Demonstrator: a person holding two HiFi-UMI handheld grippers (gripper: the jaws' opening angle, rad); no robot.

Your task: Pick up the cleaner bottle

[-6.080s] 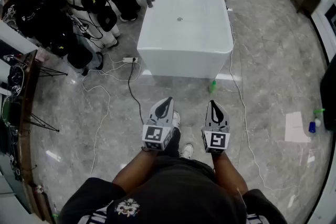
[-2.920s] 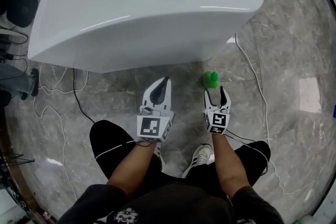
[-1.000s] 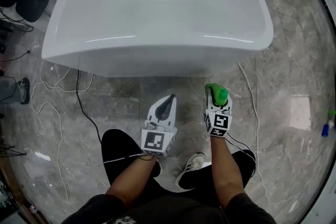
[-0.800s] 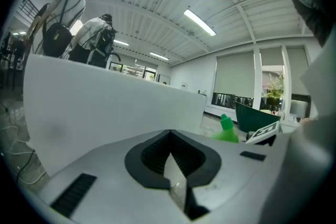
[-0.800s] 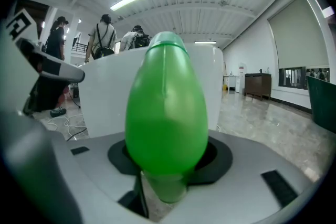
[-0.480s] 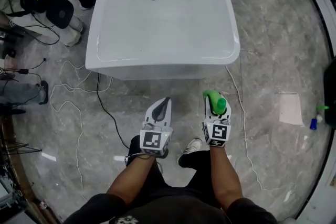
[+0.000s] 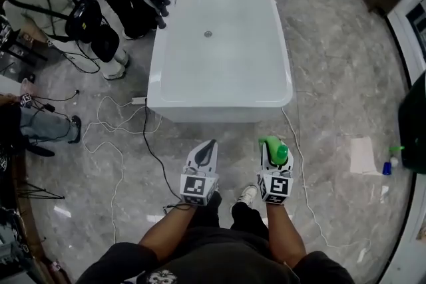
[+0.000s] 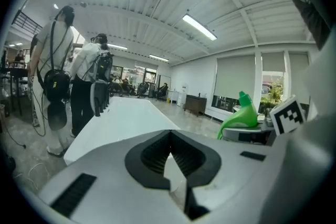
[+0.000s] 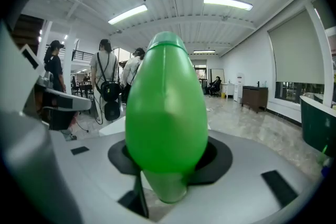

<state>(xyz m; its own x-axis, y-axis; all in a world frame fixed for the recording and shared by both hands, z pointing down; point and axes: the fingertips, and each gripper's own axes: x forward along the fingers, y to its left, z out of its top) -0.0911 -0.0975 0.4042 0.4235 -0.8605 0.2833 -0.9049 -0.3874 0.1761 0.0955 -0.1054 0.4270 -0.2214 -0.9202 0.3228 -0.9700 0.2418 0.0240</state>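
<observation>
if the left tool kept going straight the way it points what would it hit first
Most likely the near end of the tub, which lies straight ahead of the left tool. Only bare floor shows between them, though depth is hard to judge.

Ceiling strip lights [image 9: 227, 2] shine bright; floor [image 7: 333, 63] glares, edges warp and darken.

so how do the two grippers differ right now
The left gripper has its jaws together with nothing between them; the right gripper has its jaws apart, clamped on the green cleaner bottle.
The left gripper view looks clear along the white bathtub; the right gripper view is largely filled by the bottle.
Shared: both are grey with a marker cube, held side by side, pointing toward the bathtub.
</observation>
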